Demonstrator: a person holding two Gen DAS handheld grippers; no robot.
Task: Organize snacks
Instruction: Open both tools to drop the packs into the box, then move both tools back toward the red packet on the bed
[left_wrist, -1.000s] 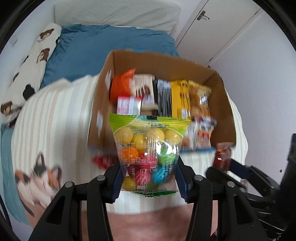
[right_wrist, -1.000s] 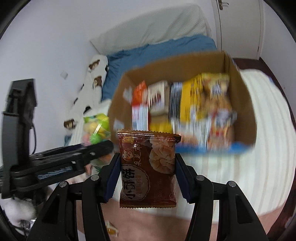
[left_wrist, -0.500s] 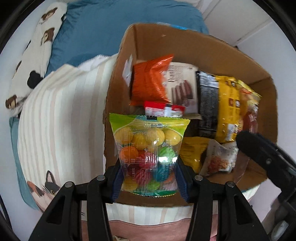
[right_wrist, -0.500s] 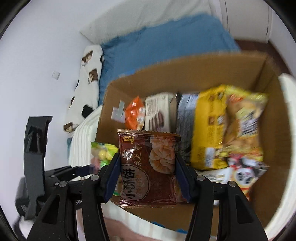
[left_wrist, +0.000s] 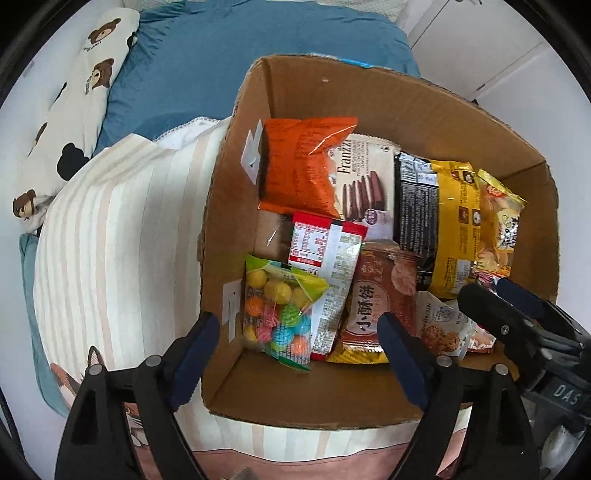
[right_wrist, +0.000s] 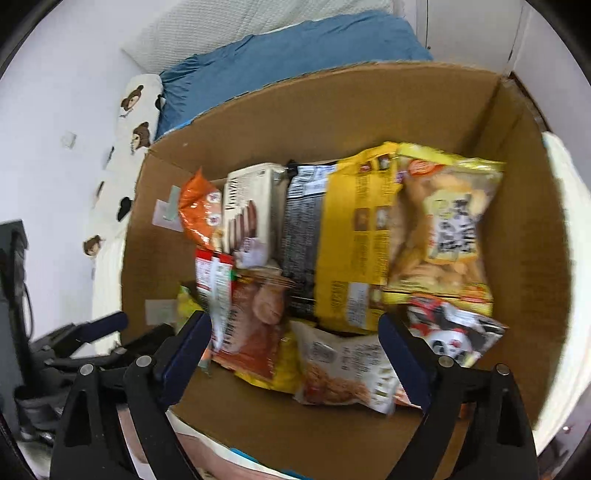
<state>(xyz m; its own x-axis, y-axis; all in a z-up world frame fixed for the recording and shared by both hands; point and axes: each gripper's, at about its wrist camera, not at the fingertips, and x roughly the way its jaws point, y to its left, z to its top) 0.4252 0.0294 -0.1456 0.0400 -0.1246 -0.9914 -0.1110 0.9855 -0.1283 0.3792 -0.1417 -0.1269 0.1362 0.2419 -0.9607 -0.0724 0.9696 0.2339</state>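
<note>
Both the left gripper (left_wrist: 299, 354) and right gripper (right_wrist: 295, 354) hover wide and empty over the cardboard box (left_wrist: 369, 96) on the bed, where the candy bag (left_wrist: 279, 314) and brown biscuit packet (left_wrist: 380, 295) lean among upright-packed snacks.

Left gripper (left_wrist: 299, 354), right gripper (right_wrist: 295, 354): black frames, navy-blue finger pads, silver screws.
</note>
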